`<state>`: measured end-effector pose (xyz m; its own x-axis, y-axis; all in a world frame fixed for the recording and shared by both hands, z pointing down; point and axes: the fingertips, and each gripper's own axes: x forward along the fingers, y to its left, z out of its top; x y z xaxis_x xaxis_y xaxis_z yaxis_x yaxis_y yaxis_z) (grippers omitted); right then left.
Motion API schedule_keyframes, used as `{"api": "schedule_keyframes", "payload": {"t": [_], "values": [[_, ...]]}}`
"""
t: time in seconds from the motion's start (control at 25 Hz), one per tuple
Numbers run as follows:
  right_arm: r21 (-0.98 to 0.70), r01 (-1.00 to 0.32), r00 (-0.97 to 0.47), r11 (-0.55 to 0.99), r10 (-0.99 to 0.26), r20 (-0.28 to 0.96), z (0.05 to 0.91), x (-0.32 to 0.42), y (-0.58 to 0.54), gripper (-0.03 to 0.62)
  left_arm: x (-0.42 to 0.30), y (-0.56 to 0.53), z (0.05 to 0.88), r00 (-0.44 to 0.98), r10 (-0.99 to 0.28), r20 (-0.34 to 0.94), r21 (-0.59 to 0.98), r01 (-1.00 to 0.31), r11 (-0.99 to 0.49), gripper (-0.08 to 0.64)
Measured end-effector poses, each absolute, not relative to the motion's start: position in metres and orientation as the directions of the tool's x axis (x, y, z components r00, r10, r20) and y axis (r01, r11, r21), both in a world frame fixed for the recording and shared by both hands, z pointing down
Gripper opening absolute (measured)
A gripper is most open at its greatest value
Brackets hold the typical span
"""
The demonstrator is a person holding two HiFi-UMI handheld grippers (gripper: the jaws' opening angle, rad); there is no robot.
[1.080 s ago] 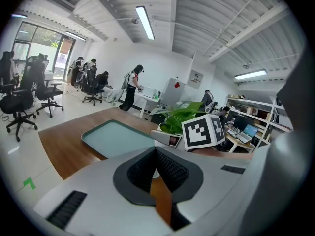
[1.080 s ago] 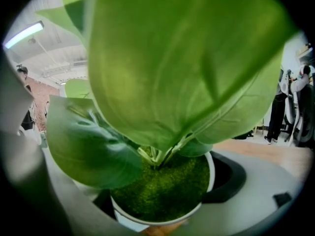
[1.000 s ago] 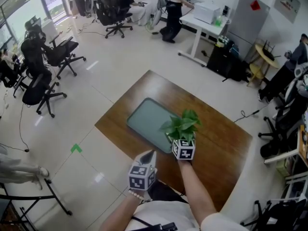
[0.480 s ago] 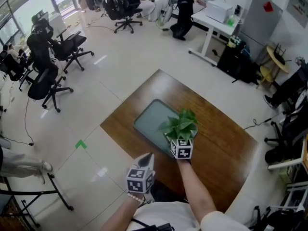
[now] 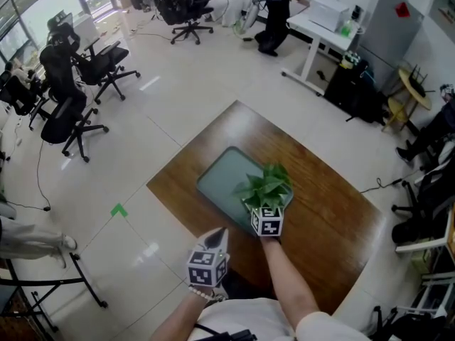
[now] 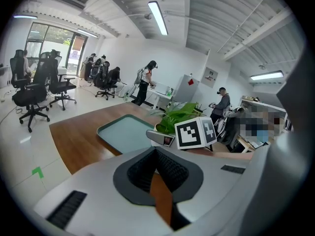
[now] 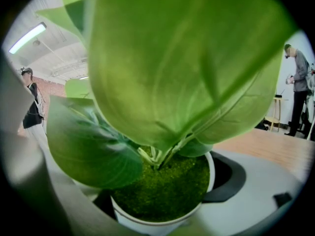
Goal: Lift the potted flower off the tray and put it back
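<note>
Green potted flower (image 5: 267, 185) upright, stem axis vertical, clasped by right hand-held gripper (image 5: 264, 204); left hand-held gripper (image 5: 220, 234) clenched, empty.

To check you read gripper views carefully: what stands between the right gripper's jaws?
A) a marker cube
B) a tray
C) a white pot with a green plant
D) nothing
C: the right gripper view shows the pot filling the gap between the jaws.

The potted flower (image 5: 266, 185) stands upright: round white pot, green moss fill, broad green leaves. It is at the near right corner of the tray (image 5: 226, 178), a teal rounded rectangle lying flat on the wooden table (image 5: 334, 219).
</note>
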<state>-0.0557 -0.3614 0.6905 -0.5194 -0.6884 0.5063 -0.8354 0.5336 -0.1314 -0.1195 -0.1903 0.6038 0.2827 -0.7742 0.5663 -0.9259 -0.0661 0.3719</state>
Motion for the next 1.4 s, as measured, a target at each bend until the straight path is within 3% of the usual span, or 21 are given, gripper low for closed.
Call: {"api": "schedule_keyframes", "payload": {"t": [0.44, 0.68, 1.16, 1.24, 1.4], "values": [[-0.109, -0.826, -0.524, 0.553, -0.683, 0.509, 0.695, -0.054, -0.364, 0.565, -0.119, -0.190, 0.608, 0.264, -0.776, 0.572, 0.378, -0.925, -0.037, -0.005], [-0.125, -0.821, -0.537, 0.556, -0.679, 0.501, 0.693, -0.054, -0.358, 0.620, -0.124, -0.183, 0.606, 0.253, -0.785, 0.566, 0.376, -0.926, -0.028, -0.005], [-0.146, -0.846, -0.508, 0.513, -0.694, 0.510, 0.677, -0.009, -0.295, 0.620, -0.116, -0.160, 0.592, 0.264, -0.804, 0.532, 0.379, -0.924, -0.052, -0.005], [-0.167, -0.841, -0.519, 0.514, -0.683, 0.514, 0.674, -0.001, -0.276, 0.608, -0.111, -0.152, 0.589, 0.268, -0.806, 0.527, 0.380, -0.923, -0.058, -0.005], [-0.224, -0.820, -0.560, 0.527, -0.655, 0.508, 0.660, 0.010, -0.234, 0.501, -0.101, -0.134, 0.586, 0.278, -0.813, 0.512, 0.386, -0.920, -0.072, -0.005]]}}
